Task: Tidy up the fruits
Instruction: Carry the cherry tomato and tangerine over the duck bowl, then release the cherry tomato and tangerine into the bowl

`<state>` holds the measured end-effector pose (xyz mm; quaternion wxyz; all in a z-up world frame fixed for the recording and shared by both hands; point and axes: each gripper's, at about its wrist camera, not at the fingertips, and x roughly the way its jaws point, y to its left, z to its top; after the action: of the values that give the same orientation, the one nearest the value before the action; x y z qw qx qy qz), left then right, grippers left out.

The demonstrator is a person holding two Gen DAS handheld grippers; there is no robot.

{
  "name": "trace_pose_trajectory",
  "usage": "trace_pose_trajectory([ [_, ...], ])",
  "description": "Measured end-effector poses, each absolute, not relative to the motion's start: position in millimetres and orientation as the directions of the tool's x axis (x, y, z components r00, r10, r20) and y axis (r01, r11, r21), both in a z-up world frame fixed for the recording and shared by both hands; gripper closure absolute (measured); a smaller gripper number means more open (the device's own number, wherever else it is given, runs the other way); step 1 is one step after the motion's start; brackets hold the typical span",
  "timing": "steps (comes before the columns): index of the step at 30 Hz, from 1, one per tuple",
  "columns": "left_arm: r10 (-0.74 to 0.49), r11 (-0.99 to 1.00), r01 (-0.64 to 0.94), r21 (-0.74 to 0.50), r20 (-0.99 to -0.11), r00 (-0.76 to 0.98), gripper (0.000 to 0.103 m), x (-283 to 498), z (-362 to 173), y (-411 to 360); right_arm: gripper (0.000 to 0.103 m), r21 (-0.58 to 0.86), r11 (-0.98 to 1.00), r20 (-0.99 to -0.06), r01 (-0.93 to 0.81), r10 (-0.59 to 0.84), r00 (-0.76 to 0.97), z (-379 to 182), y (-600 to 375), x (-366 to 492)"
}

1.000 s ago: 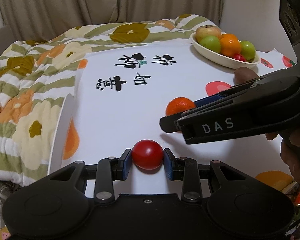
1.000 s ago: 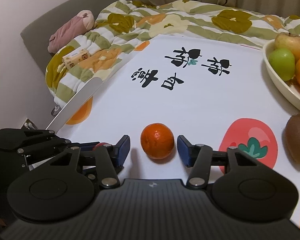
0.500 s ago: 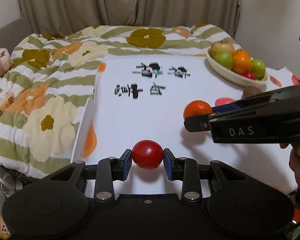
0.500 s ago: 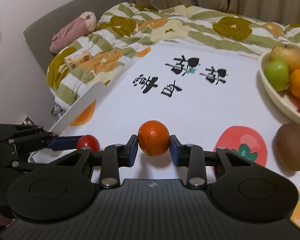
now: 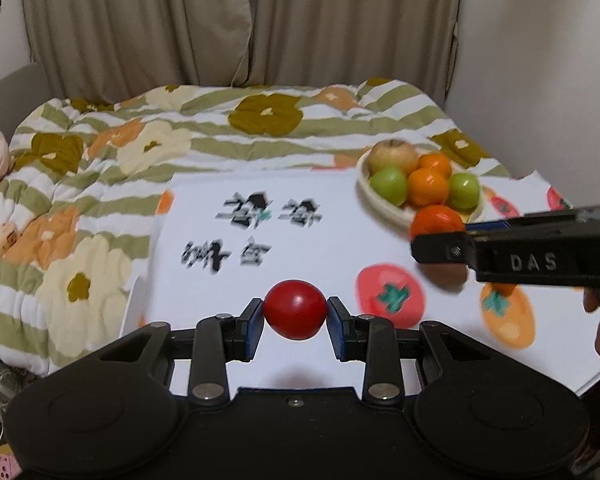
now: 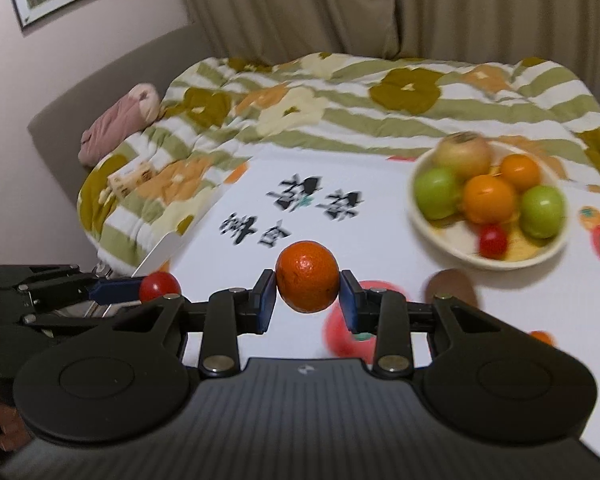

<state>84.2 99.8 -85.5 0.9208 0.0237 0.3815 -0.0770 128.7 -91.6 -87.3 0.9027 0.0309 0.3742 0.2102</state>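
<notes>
My left gripper [image 5: 295, 315] is shut on a red tomato [image 5: 295, 309] and holds it above the white table [image 5: 204, 216]. My right gripper [image 6: 307, 289] is shut on an orange mandarin [image 6: 307, 282], also lifted. In the left wrist view the right gripper [image 5: 440, 236] with the mandarin [image 5: 436, 221] hangs just in front of the cream fruit bowl [image 5: 374, 196]. The bowl [image 6: 424, 222] holds an apple, two green fruits, two oranges and a small tomato. In the right wrist view the left gripper [image 6: 148, 286] with the tomato [image 6: 159, 285] is at the left.
A brown kiwi [image 6: 452, 286] lies on the table in front of the bowl. A flowered quilt [image 5: 100, 168] covers the bed behind and left of the table. Printed fruit pictures [image 5: 390, 294] mark the tabletop. Curtains hang at the back.
Both grippers have lifted their fruit off the table. The right gripper closed on the mandarin and moved up and toward the bowl. The left gripper rose with the tomato.
</notes>
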Motion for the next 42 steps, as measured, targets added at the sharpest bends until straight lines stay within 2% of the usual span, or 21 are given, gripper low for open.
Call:
trace_pose_trajectory([
  [16,-0.179,0.974,0.227,-0.023,-0.692,0.7,0.066,159,-68,-8,0.054,0.192,0.938,-0.672,-0.287,0.339,0.659,-74,-209,178],
  [28,-0.141,0.972,0.236,0.016,-0.763,0.631,0.066,228,-113,-54,0.054,0.189,0.937,-0.723,-0.294,0.335,0.604,-113,-245,232],
  [39,-0.129,0.962,0.272,0.036,-0.816,0.564,0.065,256,-143,-74,0.054,0.22,0.935,-0.743,-0.277,0.345,0.574,-131,-259,248],
  [40,-0.124,0.962,0.271,0.041,-0.817,0.564,0.063,257,-143,-74,0.054,0.222,0.936,-0.742,-0.274,0.345,0.575,-132,-260,249],
  [42,-0.111,0.962,0.267,0.055,-0.816,0.567,0.034,257,-141,-74,0.054,0.228,0.936,-0.741,-0.267,0.345,0.576,-132,-261,250],
])
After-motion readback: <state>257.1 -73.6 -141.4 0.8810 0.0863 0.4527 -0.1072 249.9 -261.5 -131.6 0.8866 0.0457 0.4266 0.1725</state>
